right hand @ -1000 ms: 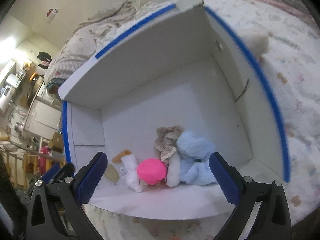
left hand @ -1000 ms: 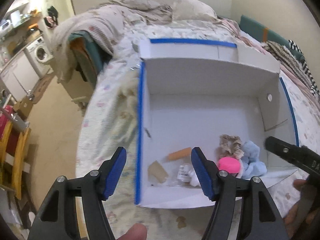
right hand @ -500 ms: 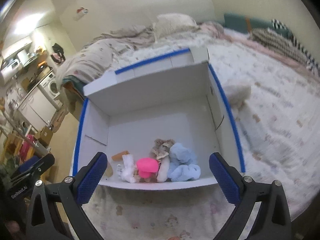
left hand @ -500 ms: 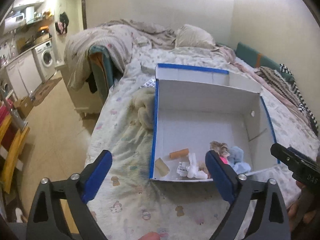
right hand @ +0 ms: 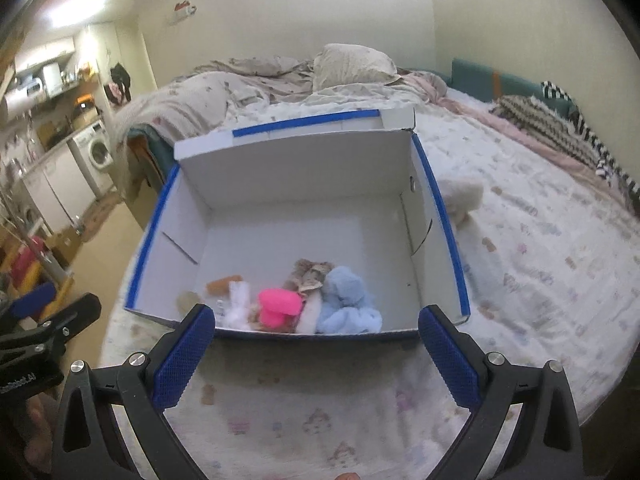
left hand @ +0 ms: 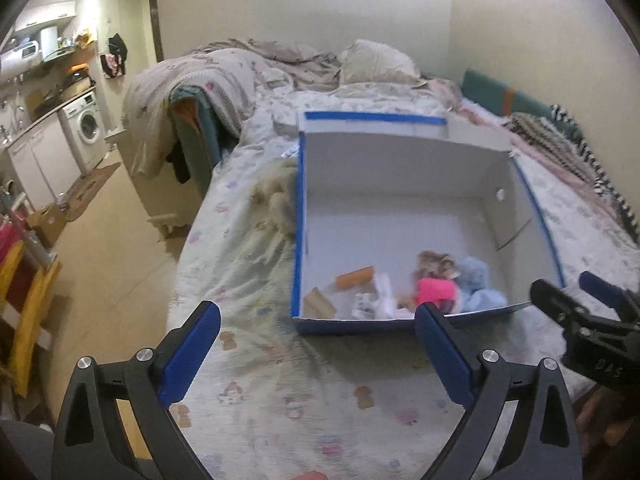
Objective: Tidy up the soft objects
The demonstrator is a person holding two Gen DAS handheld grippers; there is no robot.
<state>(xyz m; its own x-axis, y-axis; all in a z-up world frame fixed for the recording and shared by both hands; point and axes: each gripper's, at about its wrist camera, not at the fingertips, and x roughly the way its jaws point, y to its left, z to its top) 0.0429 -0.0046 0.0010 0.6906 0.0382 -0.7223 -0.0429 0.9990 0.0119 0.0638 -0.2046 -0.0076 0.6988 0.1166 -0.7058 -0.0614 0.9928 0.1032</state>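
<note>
**Between picks: both claws empty, two soft items left outside the box**

The white box (right hand: pixel 280 216) with blue-taped edges sits on the bed (right hand: pixel 540 280) and serves as the landmark. Against its near wall lie the blue plush (right hand: pixel 346 300), a pink item (right hand: pixel 278 308), a white plush (right hand: pixel 238 306) and a frilly beige piece (right hand: pixel 310 274).

The left claw (left hand: pixel 316 356) has just been opening and now stands released with nothing between its jaws, in front of the box. The right claw (right hand: pixel 316 356) is likewise spread wide and empty.

Judging by this, a drop-off looks finished. A cream plush (right hand: pixel 460 196) lies just outside the box's right wall, and a fluffy cream item (left hand: pixel 280 200) lies against its left wall. The next move calls for reaching past the box to either one and closing gently on it.
</note>
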